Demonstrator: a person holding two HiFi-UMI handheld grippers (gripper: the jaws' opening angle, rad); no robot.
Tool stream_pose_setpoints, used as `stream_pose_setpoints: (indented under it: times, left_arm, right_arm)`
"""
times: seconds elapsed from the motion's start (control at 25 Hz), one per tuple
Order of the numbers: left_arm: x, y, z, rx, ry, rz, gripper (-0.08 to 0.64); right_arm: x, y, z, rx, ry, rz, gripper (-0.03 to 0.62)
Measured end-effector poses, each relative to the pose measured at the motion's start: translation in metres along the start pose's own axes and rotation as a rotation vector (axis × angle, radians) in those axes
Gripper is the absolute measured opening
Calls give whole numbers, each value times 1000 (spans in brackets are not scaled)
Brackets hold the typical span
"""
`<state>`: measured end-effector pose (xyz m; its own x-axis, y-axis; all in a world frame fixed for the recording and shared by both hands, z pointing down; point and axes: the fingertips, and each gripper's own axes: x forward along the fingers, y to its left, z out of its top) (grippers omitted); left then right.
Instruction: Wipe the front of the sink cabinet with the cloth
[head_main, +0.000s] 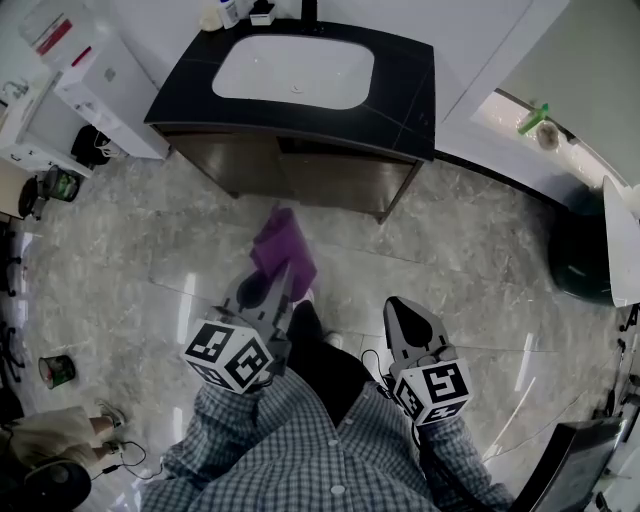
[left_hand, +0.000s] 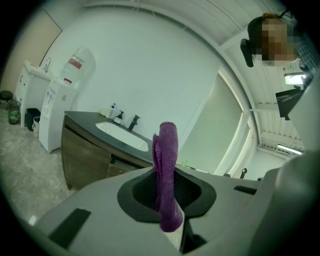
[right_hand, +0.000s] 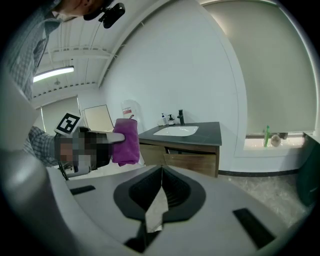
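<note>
Purple cloth (left_hand: 167, 165), folded and upright, is clamped between the closed jaws of the left gripper (head_main: 278, 287) at the lower middle of the head view. The right gripper (head_main: 408, 318) beside it has its jaws together on nothing. The step in hand looks like the approach. It would go best with the left gripper carried forward and low, the cloth's free end laid flat on the wood rather than the jaw tips, then overlapping sweeps. The cloth juts past the tips over the marble floor (head_main: 470, 260). The sink cabinet (head_main: 335, 178) stands well apart, at upper centre.
</note>
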<state>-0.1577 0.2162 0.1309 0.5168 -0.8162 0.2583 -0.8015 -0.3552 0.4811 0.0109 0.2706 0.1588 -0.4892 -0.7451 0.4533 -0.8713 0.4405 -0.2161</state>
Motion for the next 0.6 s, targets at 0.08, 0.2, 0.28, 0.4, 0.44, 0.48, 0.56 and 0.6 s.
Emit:
stream_pose_setpoints:
  times: [0.08,0.2,0.28,0.4,0.44,0.48,0.56,0.6]
  left_arm:
    - [13,18,1,-3,9,18,54]
    - [35,45,4,5,28,30,54]
    - [52,65,6,11,45,32,54]
    - [79,98,12,23,77,40,54]
    - [87,108,14,25,86,40,54]
    - [96,119,15,27,95,40,54]
    - [115,143,16,36,113,44,54]
    - [125,154,15,42,121,47,54]
  right_arm:
    - [13,-6,0,4,15,-5,17]
    - [37,-12,3,8,28,6,17]
    - [56,-14,7,-11,36,23,17]
    - [86,-15,13,11,42,27,17]
    - [95,-17,13,26,48,23,17]
    - [104,-18,13,44,53,14,17]
    - [123,-23,11,82,57,-10,17]
    - [131,-26,10,96,58,-21,17]
